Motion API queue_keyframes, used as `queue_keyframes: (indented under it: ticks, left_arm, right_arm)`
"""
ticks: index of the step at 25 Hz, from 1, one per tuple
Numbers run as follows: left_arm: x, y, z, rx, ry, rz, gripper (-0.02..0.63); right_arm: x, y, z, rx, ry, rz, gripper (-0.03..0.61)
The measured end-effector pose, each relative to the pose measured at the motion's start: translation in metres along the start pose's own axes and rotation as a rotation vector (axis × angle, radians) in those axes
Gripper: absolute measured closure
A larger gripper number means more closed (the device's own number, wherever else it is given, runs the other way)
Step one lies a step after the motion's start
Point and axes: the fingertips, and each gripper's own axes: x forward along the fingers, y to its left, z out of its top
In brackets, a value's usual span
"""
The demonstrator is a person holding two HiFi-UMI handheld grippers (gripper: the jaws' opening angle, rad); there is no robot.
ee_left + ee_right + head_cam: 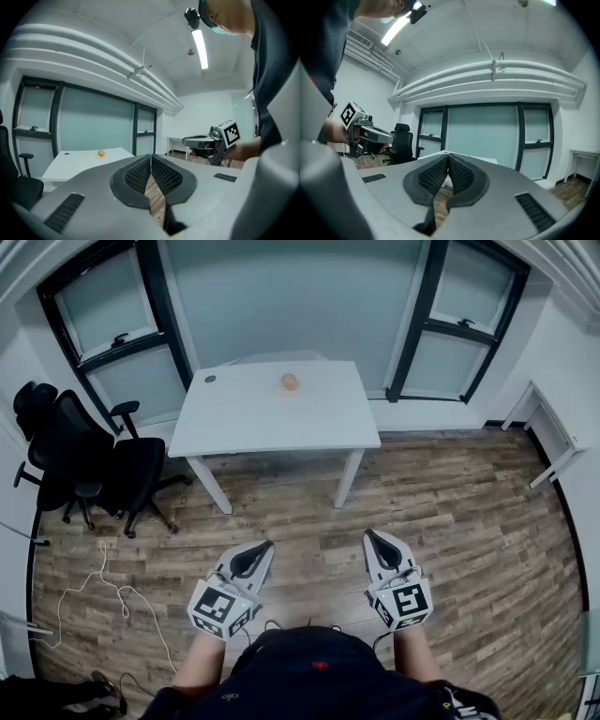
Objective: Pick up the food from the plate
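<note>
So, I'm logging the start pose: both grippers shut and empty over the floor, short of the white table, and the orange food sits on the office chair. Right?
Not quite. The head view shows the orange food on the white table, not the office chair. The rest holds: left gripper and right gripper shut, empty, over the floor short of the table.

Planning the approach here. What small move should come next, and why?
Probably step forward toward the white table: the food sits near its far edge, well beyond both grippers, which are held low over the wooden floor. The left gripper and right gripper both have jaws together with nothing between them, so opening one can wait until it is closer.
</note>
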Motion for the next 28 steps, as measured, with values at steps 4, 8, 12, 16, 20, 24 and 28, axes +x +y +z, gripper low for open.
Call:
queue_keyframes:
  ticks: [4,8,12,16,20,24,28]
  left_arm:
    - [-0.002,0.002,0.002,-0.003,-0.002,0.009,0.591]
    - [-0.005,0.000,0.001,-0.009,-0.008,0.011,0.591]
    - [-0.011,0.002,-0.002,-0.017,-0.011,0.013,0.591]
    - [-0.021,0.012,-0.004,-0.021,-0.015,0.018,0.591]
    - [-0.037,0.032,-0.010,-0.031,-0.020,0.031,0.591]
    - [-0.061,0.060,-0.021,-0.041,-0.018,0.038,0.591]
    - [-0.081,0.084,-0.032,-0.046,-0.021,0.034,0.591]
  right_arm:
    - [0.001,0.002,0.001,-0.002,0.011,0.005,0.554]
    - [-0.001,0.006,-0.002,-0.010,0.020,0.012,0.554]
    - [0.001,0.009,0.001,0.000,0.004,-0.001,0.554]
    - [0.010,0.012,0.002,-0.002,0.023,-0.042,0.554]
    - [0.027,0.025,0.000,-0.001,0.050,-0.058,0.554]
    - [0.048,0.048,0.003,-0.009,0.037,-0.101,0.554]
    - [0.065,0.075,-0.003,-0.028,0.064,-0.113,0.552]
